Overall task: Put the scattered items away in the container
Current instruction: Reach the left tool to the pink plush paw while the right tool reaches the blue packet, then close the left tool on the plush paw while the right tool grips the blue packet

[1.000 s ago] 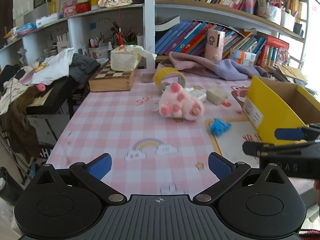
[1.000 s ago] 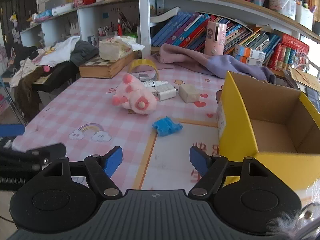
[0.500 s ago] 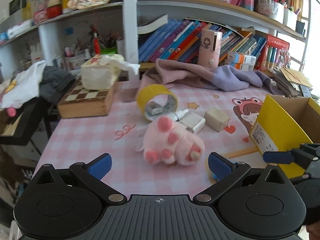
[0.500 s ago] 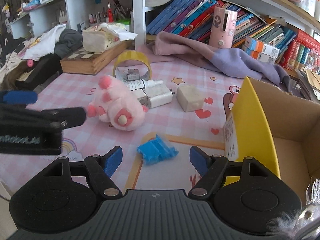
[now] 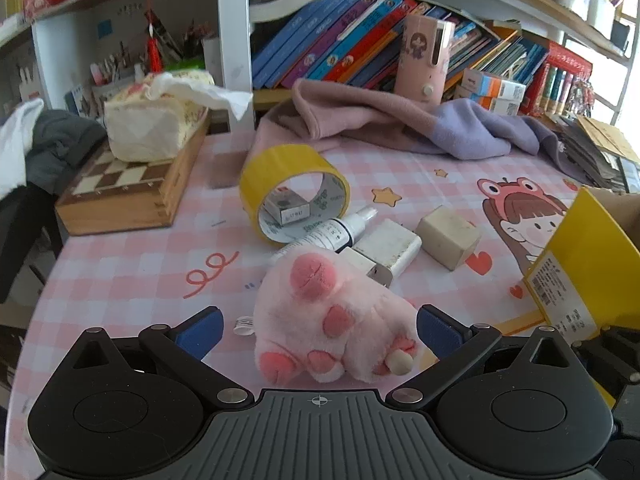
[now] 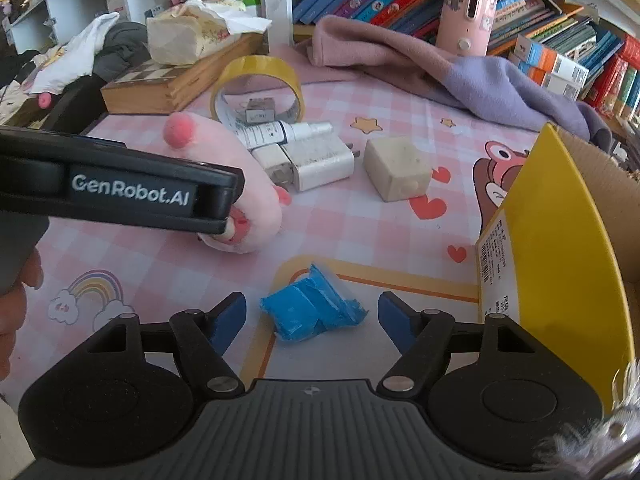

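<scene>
Left wrist view: the left gripper (image 5: pixel 318 330) stands released around one pink plush paw (image 5: pixel 332 320). Right gripper (image 6: pixel 306 316), released, straddles one blue wad (image 6: pixel 312 312); one yellow box (image 6: pixel 560 248) sits just right. "GenRobot.AI" reads nearby.

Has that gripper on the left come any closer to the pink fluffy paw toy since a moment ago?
Yes. The left gripper has advanced across the table toward the yellow tape roll; its open jaws now flank the pink paw toy.

"GenRobot.AI" in white on the left hand-held gripper (image 6: pixel 224 228)
</scene>
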Tool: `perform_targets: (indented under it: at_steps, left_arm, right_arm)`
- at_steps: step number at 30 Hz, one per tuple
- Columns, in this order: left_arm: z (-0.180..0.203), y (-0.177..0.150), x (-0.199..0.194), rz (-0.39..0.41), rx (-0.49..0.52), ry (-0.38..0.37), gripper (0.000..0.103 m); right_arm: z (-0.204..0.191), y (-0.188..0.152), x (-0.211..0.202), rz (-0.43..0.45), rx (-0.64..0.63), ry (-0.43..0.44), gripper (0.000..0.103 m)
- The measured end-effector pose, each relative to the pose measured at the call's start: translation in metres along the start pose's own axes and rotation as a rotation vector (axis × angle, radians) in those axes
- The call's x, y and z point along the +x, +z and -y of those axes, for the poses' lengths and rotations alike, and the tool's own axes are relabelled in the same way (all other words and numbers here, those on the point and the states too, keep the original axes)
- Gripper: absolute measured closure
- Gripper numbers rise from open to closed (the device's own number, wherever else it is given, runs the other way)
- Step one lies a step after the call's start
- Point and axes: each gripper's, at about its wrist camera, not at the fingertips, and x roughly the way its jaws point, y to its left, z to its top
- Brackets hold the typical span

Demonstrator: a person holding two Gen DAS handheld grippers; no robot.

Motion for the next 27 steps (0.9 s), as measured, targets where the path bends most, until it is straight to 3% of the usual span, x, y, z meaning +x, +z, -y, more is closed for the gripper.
perform_targets:
  at_steps: [11, 19, 21, 27]
  left_arm:
    - [0.007, 0.004, 0.023, -0.023, -0.023, -0.007, 0.000]
    - [0.010, 0.002, 0.033, -0.040, -0.027, -0.003, 0.000]
    - [0.008, 0.002, 0.034, -0.035, -0.035, -0.004, 0.002]
    - [0.006, 0.000, 0.023, -0.002, -0.059, -0.009, 0.014]
  right_arm:
    - [0.008, 0.004, 0.015, -0.052, 0.016, 0.044, 0.041]
    - [0.008, 0.005, 0.019, -0.053, 0.009, 0.025, 0.054]
    - [0.007, 0.005, 0.018, -0.048, -0.003, 0.017, 0.060]
    - [0.007, 0.004, 0.015, -0.029, -0.019, 0.017, 0.064]
